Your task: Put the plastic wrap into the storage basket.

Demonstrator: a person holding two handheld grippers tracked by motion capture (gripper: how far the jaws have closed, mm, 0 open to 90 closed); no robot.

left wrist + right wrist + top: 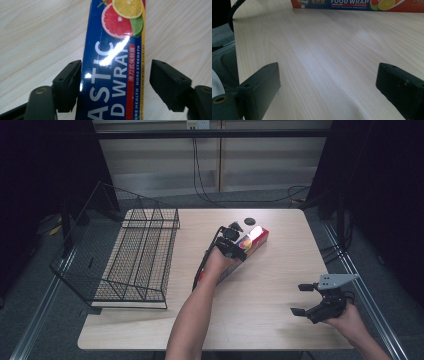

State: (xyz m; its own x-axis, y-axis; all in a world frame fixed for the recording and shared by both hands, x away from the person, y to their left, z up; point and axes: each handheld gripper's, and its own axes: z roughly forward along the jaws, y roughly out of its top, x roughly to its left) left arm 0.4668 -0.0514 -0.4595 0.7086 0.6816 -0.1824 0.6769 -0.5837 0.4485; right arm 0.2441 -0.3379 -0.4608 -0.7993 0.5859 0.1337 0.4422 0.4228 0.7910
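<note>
Centrally between left gripper [113, 82] jaws, food wrap box [112, 62], lengthwise.

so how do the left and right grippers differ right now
The left gripper is out over the middle of the table with its jaws straddling the food wrap box; the right gripper sits near the table's right edge with nothing between its jaws. One of the left's jaws touches the box while the other stands clear; the right's face bare wood. Both are hand-held, black and open.

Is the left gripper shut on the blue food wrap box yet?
Open. The left gripper straddles the long blue plastic food wrap box; one jaw touches its edge, the other stands clear.
</note>
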